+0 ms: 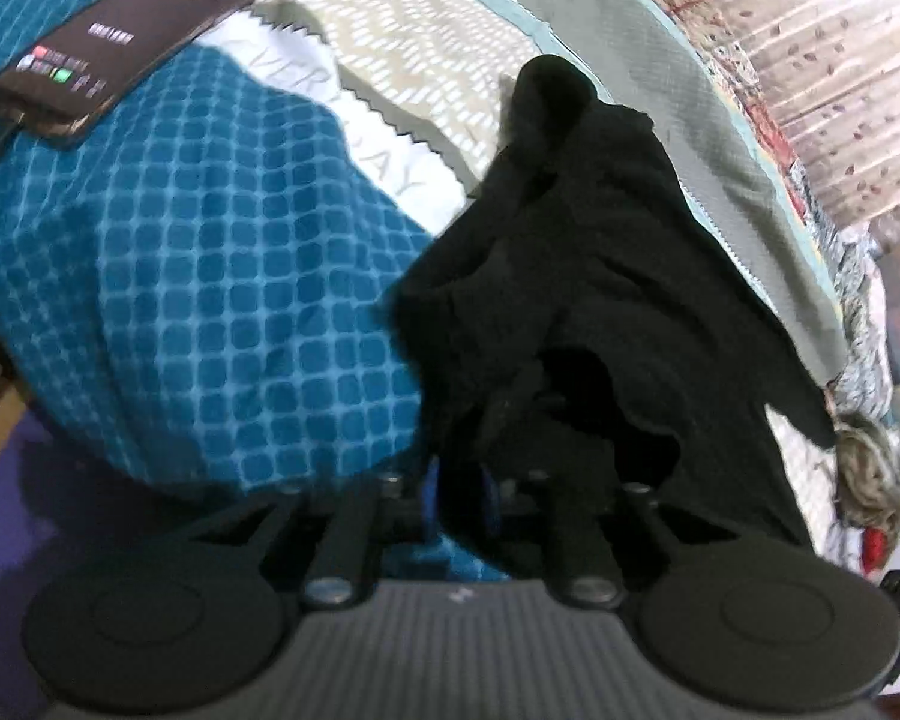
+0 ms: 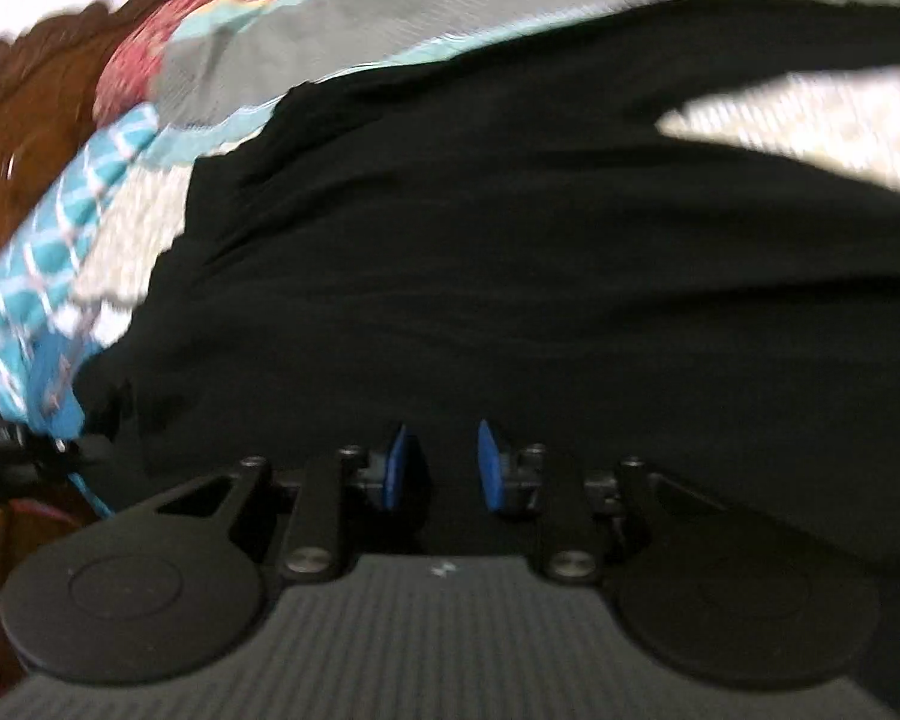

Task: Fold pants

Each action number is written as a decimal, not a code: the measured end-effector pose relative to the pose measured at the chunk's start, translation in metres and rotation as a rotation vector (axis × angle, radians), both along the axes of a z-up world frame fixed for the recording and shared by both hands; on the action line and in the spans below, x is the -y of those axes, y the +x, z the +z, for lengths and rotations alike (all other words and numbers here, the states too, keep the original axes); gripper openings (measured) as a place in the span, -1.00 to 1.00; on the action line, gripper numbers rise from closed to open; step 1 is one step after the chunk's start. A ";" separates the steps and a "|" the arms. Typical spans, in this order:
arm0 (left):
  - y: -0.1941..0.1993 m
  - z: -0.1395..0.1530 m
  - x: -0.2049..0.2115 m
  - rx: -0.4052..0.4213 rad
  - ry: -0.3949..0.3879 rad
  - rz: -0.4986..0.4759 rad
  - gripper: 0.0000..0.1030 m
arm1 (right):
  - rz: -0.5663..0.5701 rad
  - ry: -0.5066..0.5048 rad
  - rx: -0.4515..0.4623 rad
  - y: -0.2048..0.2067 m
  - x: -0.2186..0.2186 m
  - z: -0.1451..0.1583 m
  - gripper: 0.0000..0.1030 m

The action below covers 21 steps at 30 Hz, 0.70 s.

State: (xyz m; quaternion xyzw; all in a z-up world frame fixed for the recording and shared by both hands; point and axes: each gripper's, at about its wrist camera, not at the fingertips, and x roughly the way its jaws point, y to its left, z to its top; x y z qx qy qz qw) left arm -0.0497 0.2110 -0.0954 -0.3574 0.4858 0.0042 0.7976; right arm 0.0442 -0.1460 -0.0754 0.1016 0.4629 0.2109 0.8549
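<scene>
The black pants (image 1: 600,252) lie bunched on the bed, one crumpled end rising toward the left wrist camera. My left gripper (image 1: 461,489) is shut on a fold of that fabric, and its blue pads (image 1: 431,483) barely show on either side of the cloth. In the right wrist view the pants (image 2: 510,252) spread wide and flat across the picture, blurred. My right gripper (image 2: 444,471) hangs just over them, and its blue pads (image 2: 399,468) stand apart with a gap between them and nothing pinched.
A phone (image 1: 120,48) with a lit screen and a cable lies on the blue checked blanket (image 1: 198,252) at the upper left. A grey sheet (image 1: 660,78) and patterned quilt (image 1: 768,138) run along the right. Brown wooden furniture (image 2: 36,120) stands at the left of the right wrist view.
</scene>
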 end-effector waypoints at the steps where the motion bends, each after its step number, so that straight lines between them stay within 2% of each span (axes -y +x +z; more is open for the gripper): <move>1: -0.002 0.004 -0.003 0.018 -0.009 -0.003 -0.47 | -0.002 0.012 0.007 0.001 0.002 0.004 -0.40; 3: -0.005 0.017 -0.008 0.082 -0.011 -0.014 -0.39 | -0.001 0.050 0.032 0.006 0.006 0.013 -0.40; 5: -0.010 0.034 -0.014 0.156 0.011 -0.010 -0.16 | 0.015 0.061 0.076 0.003 0.003 0.021 -0.39; 8: -0.009 0.054 -0.026 0.251 0.026 0.014 0.00 | 0.077 0.080 0.127 -0.002 -0.012 0.035 -0.38; 11: 0.010 0.056 -0.027 0.261 0.045 0.008 0.06 | 0.155 0.084 0.149 0.003 -0.032 0.042 -0.25; 13: 0.026 0.051 -0.024 0.250 0.065 -0.010 0.12 | 0.212 0.084 0.161 0.003 -0.050 0.045 -0.05; 18: 0.044 0.036 -0.018 0.197 0.083 -0.066 0.13 | 0.369 0.043 0.174 -0.006 -0.093 0.047 0.06; 21: 0.043 0.027 -0.018 0.174 0.069 -0.077 0.07 | 0.420 0.012 0.167 -0.005 -0.113 0.039 0.08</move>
